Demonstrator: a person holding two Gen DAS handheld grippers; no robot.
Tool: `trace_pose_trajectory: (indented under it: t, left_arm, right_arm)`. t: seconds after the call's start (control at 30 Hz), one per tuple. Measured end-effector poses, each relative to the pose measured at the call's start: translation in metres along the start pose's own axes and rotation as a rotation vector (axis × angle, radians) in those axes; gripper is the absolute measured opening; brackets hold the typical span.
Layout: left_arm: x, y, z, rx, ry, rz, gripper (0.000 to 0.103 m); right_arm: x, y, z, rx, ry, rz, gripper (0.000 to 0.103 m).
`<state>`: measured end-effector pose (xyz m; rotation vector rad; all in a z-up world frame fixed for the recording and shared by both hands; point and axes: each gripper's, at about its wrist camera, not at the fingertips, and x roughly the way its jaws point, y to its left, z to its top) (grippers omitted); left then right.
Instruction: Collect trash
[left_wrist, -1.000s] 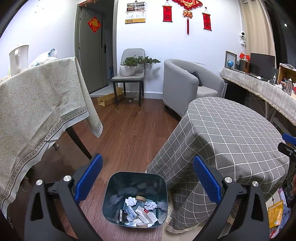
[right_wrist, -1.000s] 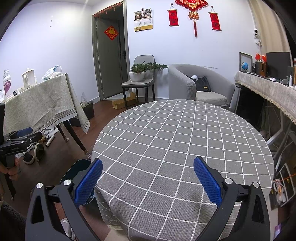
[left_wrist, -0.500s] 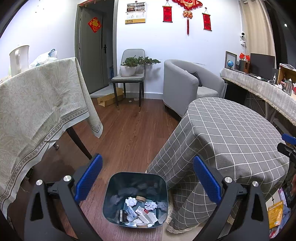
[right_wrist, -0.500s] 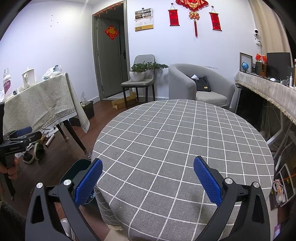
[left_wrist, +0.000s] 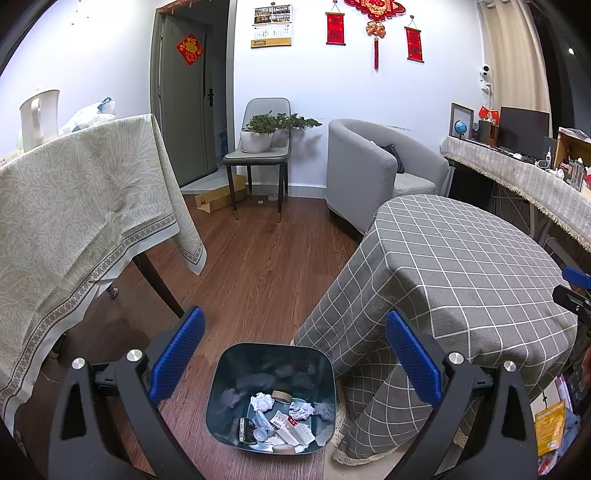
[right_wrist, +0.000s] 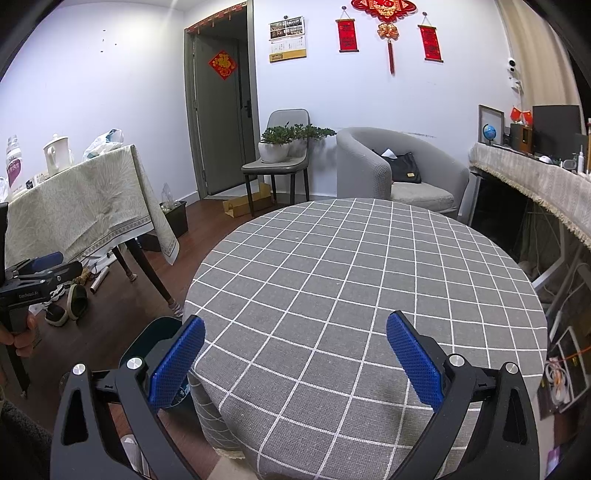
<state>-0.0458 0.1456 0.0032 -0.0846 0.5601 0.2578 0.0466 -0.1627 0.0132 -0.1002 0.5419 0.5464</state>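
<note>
on the floor beside the checked tabletop (right_wrist: 362, 280), the trash bin (left_wrist: 271, 360) holds crumpled paper (left_wrist: 263, 401). your left claw (left_wrist: 293, 354) hangs above it, jaws apart, empty; your right claw (right_wrist: 293, 354), likewise apart, should sweep the bare tabletop before quitting.

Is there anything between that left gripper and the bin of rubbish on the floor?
Nothing visible. The left gripper hangs open and empty above the dark bin, whose top has no lid. The checked tablecloth drapes down beside the bin's right edge, not over its opening.
</note>
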Motion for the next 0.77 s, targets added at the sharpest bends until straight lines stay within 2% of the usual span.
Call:
trace_pose_trajectory:
  t: [0.77]
  left_arm:
    - [0.0024, 0.0043, -0.0014, -0.008, 0.007, 0.006, 0.100]
  right_arm:
    - [0.0011, 0.0000, -0.0006, 0.000, 0.001, 0.001, 0.099]
